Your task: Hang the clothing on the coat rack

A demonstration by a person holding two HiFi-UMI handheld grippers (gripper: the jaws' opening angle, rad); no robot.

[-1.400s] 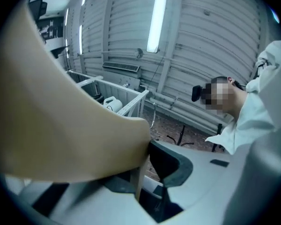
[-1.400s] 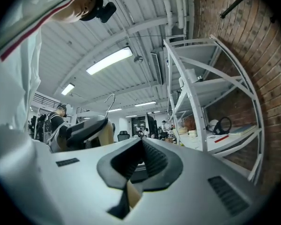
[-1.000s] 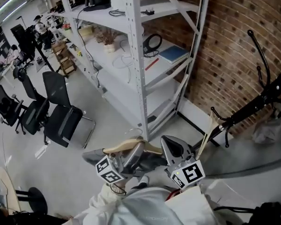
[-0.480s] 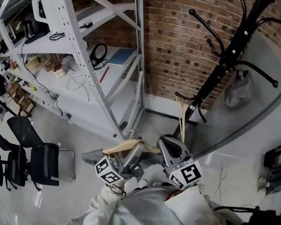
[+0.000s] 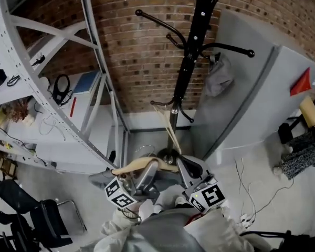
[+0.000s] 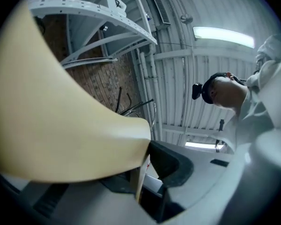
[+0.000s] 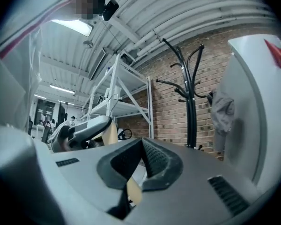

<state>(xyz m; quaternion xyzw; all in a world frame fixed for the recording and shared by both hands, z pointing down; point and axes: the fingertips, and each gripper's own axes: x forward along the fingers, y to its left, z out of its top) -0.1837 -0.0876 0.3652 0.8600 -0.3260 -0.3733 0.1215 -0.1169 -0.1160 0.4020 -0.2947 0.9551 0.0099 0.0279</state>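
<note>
The left gripper and right gripper both have their fingers clamped on the pale wooden hanger, held low in front of the tall black metal coat rack. Soft grey cloth seems to be draped on the hanger. The hanger is probably light and stiff and best held by its arms, but the cloth may slide off if it is tilted.

The wooden hanger is pale, with a broad curved shoulder, and lies roughly level at the near centre, well above the floor. The left tongs are clamped on its wide shoulder. The right tongs pinch a thinner pale part of it.

Beyond it, at the far centre, the black coat rack stands upright against the brick wall, its curved hooks branching left and right. A limp grey garment hangs from a hook on its right side, well apart from the hanger.
</note>
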